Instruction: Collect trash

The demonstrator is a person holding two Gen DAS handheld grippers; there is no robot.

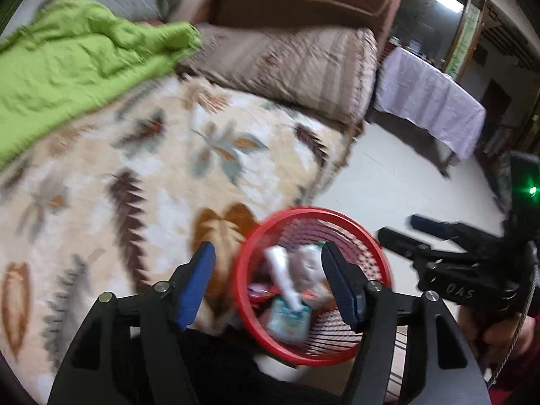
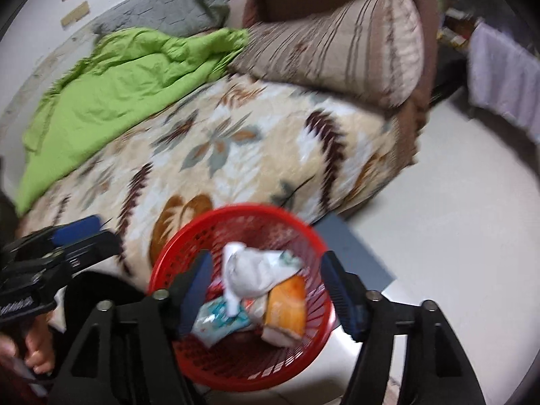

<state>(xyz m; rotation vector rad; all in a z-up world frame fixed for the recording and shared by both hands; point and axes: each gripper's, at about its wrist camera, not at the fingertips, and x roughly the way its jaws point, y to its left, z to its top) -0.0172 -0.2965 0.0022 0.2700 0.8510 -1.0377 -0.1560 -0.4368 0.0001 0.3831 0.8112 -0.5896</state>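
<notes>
Below me the red mesh basket [image 2: 236, 357] stands upright on the floor beside the bed, holding my trash [image 2: 256, 276]: crumpled white paper, an orange packet, a teal wrapper.

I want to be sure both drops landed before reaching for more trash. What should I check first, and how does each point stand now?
1. Left gripper empty: ok, fingers apart with nothing between them.
2. Right gripper empty: ok, fingers apart, with trash only below them in the basket.
3. Crumpled white wrapper inside the red basket: ok.
4. Orange packet and teal packet inside the basket: ok.
5. Basket upright on the floor beside the bed: ok.
6. Trash left on the patterned blanket: none in view, but blur and the green quilt make it cannot tell.
</notes>
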